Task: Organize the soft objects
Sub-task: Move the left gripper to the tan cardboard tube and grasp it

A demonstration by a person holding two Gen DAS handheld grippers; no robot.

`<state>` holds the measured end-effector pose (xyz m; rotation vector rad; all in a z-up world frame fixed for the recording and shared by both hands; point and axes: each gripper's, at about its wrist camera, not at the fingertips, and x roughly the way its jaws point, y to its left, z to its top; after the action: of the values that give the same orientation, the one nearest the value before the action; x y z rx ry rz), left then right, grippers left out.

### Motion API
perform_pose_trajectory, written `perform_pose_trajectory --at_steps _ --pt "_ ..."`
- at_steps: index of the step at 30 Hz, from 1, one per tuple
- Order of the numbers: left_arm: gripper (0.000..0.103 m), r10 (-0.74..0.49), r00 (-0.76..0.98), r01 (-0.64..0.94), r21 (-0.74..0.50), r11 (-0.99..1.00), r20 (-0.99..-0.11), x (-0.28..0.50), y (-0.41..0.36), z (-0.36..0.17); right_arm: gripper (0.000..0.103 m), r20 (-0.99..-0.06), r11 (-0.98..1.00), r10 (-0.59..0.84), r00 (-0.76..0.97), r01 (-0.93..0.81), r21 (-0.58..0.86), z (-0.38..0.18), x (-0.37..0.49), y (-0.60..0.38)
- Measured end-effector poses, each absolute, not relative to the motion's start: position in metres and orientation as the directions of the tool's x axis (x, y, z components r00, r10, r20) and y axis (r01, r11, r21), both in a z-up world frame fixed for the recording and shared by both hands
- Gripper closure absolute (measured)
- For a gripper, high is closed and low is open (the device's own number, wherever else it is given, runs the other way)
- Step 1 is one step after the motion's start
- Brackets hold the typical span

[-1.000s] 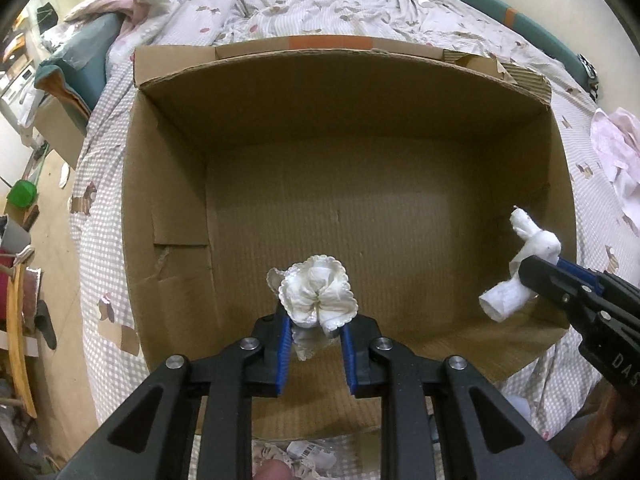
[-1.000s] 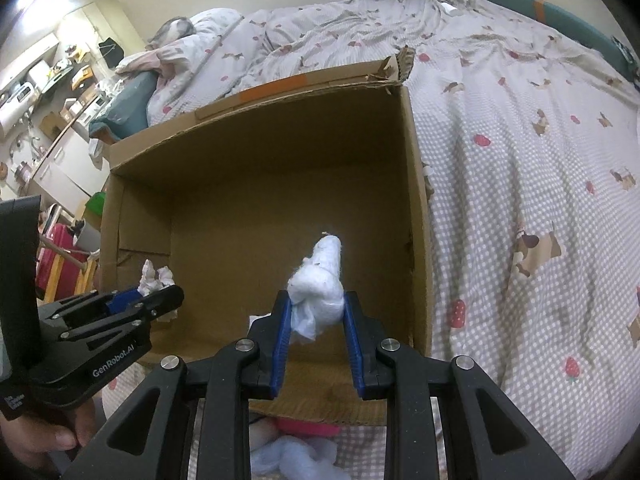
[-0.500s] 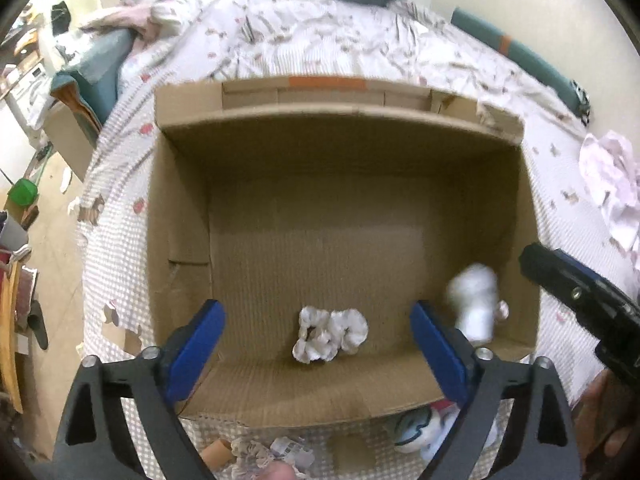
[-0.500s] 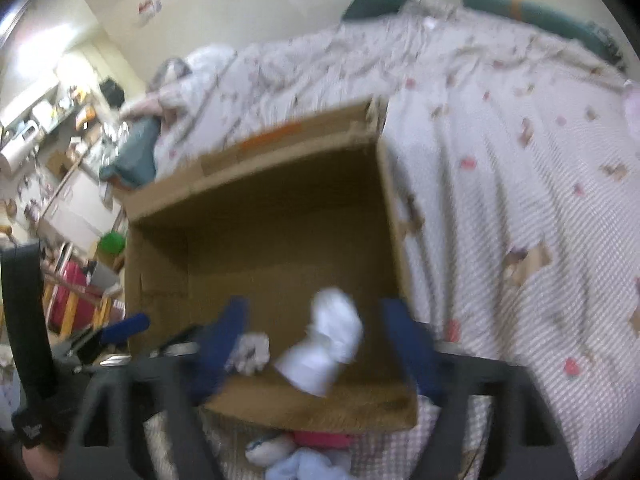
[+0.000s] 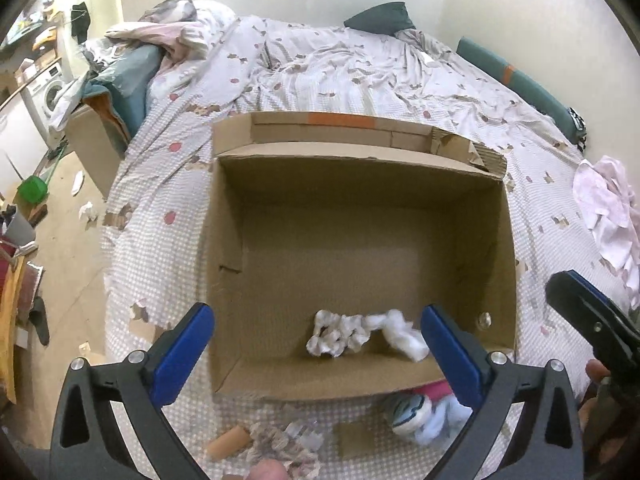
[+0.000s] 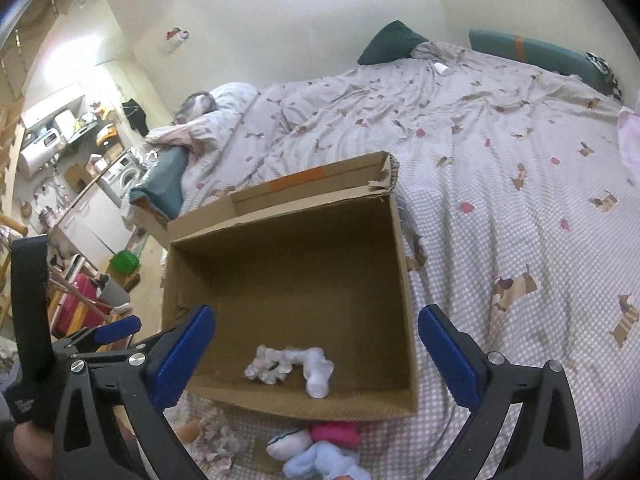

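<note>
An open cardboard box (image 5: 472, 184) (image 6: 404, 280) stands on the bed. Inside, near its front wall, lie a white frilly cloth (image 5: 334, 332) (image 6: 266, 366) and a white rolled sock (image 5: 402, 334) (image 6: 318, 372), touching each other. My left gripper (image 5: 318, 338) is wide open and empty above the box's front edge. My right gripper (image 6: 316, 342) is wide open and empty too, above the same edge. The right gripper also shows at the right edge of the left wrist view (image 5: 588, 320), and the left gripper at the left of the right wrist view (image 6: 112, 336).
In front of the box lie a patterned cloth (image 5: 284, 444) (image 6: 218, 440), a tan roll (image 5: 228, 442), and pink (image 6: 336, 432), white and blue soft items (image 5: 424, 412) (image 6: 320, 462). A pink garment (image 5: 604, 208) lies on the bed at right. Clutter and a washing machine (image 5: 50, 92) stand at left.
Both grippers opened and let go: the frilly cloth and the white sock dropped into the box. Both grippers have pulled up and back from the box.
</note>
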<state>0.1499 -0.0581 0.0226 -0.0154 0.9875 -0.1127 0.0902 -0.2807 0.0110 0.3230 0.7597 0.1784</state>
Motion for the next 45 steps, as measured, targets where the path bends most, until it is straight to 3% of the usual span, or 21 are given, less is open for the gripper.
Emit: perform_pose_trajectory --at_steps 6,14,28,45 --pt "0.0 -0.091 0.566 0.073 -0.06 0.996 -0.82 0.131 -0.044 0.027 0.0 -0.639 0.943 0.26 0.724 -0.046 0.331 0.013 0.071 -0.277" --pt "0.0 -0.037 0.572 0.024 -0.028 0.999 -0.819 0.096 -0.017 0.011 0.0 -0.707 0.958 0.224 0.671 -0.017 0.287 -0.006 0.055 -0.272" --pt "0.0 -0.058 0.549 0.038 -0.044 0.998 -0.834 0.063 -0.002 0.002 0.0 -0.776 0.961 0.228 0.589 -0.007 0.277 -0.027 0.028 -0.262" --pt "0.0 0.072 0.418 -0.214 -0.021 0.977 -0.905 0.076 0.065 -0.044 0.0 -0.807 0.979 0.151 0.571 0.025 0.2 -0.042 0.02 -0.271"
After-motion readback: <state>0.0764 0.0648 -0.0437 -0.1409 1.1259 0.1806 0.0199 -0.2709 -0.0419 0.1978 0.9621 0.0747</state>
